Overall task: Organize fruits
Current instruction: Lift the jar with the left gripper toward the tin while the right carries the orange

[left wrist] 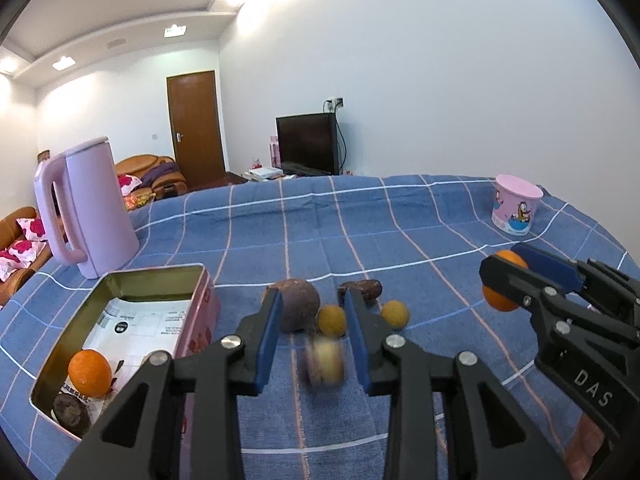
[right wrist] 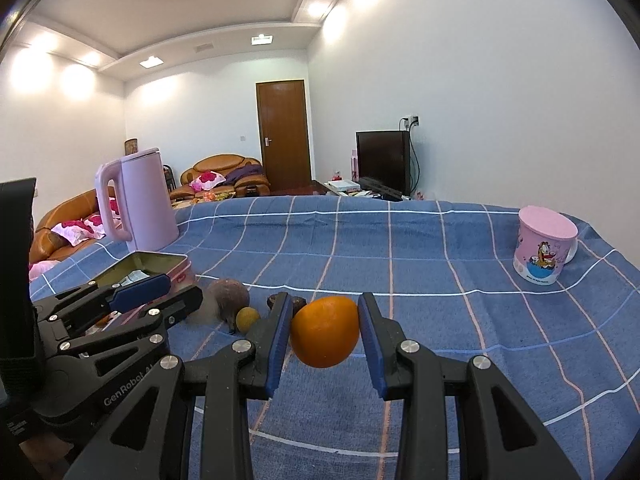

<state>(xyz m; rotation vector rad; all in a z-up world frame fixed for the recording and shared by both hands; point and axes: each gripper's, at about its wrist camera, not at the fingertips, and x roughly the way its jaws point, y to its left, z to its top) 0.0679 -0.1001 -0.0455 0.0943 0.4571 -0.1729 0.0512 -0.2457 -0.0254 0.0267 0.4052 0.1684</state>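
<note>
My left gripper (left wrist: 311,295) hangs low over the blue checked cloth. A small yellowish fruit (left wrist: 325,364) shows blurred and loose between its blue pads, touching neither. Beyond it on the cloth lie a big brown round fruit (left wrist: 298,306), a dark fruit (left wrist: 364,287) and two small yellow ones (left wrist: 332,320) (left wrist: 395,314). To the left, an open tin box (left wrist: 120,280) holds an orange (left wrist: 90,372) and a dark fruit (left wrist: 72,410). My right gripper (right wrist: 325,298) is shut on an orange (right wrist: 324,332) held above the cloth. The left gripper (right wrist: 184,288) is at its left.
A pink kettle (left wrist: 92,208) stands at the table's far left behind the tin. A pink cartoon cup (right wrist: 546,244) with a lid is at the far right, near the table's edge. Sofas, a door and a television lie beyond the table.
</note>
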